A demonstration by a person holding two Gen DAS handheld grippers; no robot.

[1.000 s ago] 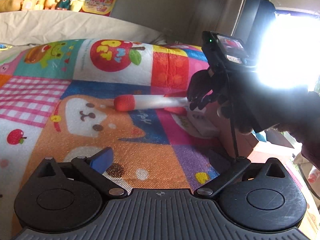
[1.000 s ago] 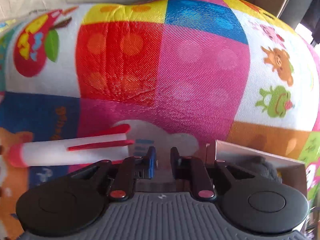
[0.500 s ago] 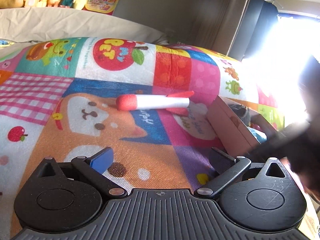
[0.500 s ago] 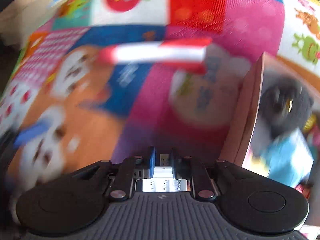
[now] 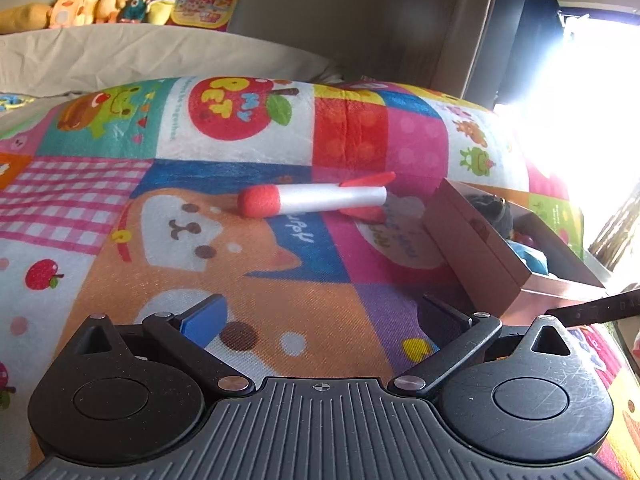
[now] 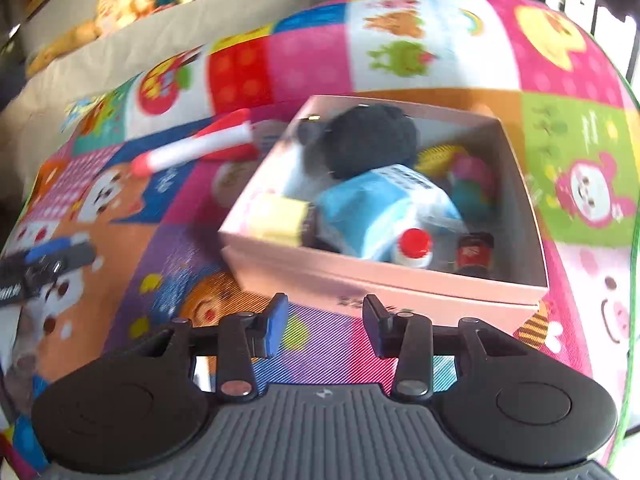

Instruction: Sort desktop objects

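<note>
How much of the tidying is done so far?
Mostly done, it seems: the box already holds a black plush, a blue carton and other small items. Nothing is in hand: the right gripper, whose jaws have just been opening, and the left gripper are both empty. Left: the rocket lying on the mat beside the box.

The right gripper [image 6: 324,320], a black two-finger tool with a blue pad, has left the white foam rocket with the red tip and fins [image 6: 192,148] and swung over to the near wall of the open pink cardboard box [image 6: 384,280]. A second ago its jaws were shut; they have just been opening and now stand apart with nothing between them. In the left wrist view the dark gloved hand and gripper that hid the rocket's tail are gone, leaving the whole rocket [image 5: 316,198] and the box [image 5: 480,256] uncovered
</note>
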